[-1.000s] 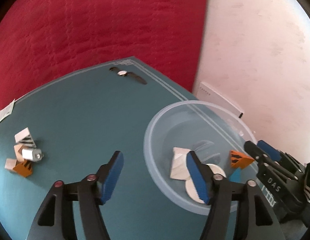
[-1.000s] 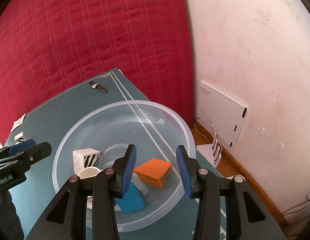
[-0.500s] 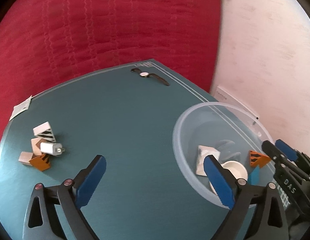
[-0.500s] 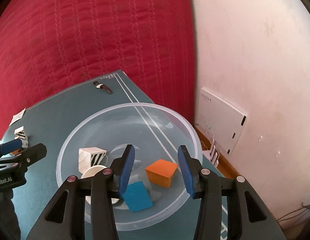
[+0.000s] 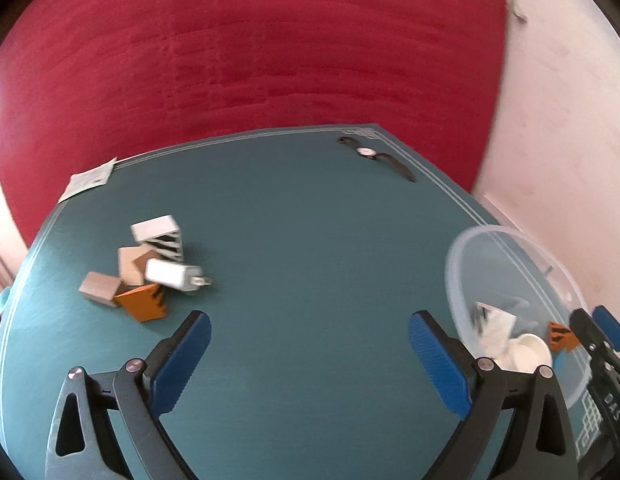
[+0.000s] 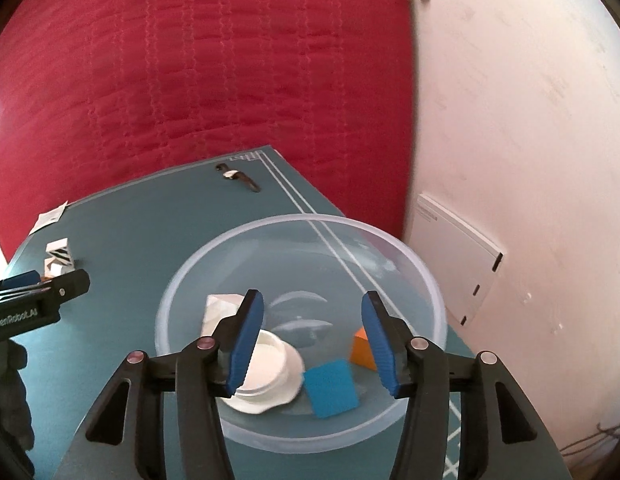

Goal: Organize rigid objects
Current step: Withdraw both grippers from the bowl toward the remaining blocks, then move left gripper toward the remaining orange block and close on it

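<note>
small blocks [image 5: 144, 276] clustered on table; others in clear bowl [image 6: 414, 264].

backdrop: red quilted cloth [image 6: 198, 92] | wall [image 6: 522, 128]: pale | table [image 5: 310, 248]: teal

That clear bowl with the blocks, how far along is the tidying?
Partly done. The clear plastic bowl already holds a blue block, an orange block, a white lid and a striped white block. Both grippers, left and right, are empty, jaws just opening. Five pieces remain on the table.
</note>
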Demonstrator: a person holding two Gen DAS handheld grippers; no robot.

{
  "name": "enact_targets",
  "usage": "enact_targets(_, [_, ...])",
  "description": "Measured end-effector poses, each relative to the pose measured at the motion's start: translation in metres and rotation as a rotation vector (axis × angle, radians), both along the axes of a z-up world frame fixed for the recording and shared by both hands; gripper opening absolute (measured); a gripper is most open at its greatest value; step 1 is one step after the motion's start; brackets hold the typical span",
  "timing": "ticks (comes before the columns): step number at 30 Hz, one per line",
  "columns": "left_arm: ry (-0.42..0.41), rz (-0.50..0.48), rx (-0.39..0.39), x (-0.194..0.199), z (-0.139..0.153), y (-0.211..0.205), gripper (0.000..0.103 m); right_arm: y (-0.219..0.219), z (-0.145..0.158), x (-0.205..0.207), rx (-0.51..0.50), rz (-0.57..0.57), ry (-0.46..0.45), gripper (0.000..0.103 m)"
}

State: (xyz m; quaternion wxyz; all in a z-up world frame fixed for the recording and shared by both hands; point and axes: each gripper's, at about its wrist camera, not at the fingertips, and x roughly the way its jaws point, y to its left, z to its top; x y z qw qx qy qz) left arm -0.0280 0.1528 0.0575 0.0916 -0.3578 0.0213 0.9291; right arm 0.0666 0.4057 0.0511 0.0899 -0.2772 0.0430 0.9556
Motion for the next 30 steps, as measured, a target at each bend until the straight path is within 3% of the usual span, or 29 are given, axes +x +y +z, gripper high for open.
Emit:
enact_targets(14, [-0.02,0.13,0.031,-0.006,-0.007,-0.057,0.101,-0.059,0.001,-0.01,-0.01,0.112,-0.013,0.056])
enact_targets(30, [-0.039,0.24,0.006,-0.02,-0.019,-0.099,0.101,-0.127,-0.015,-0.023,-0.039,0.29,-0.087,0.059])
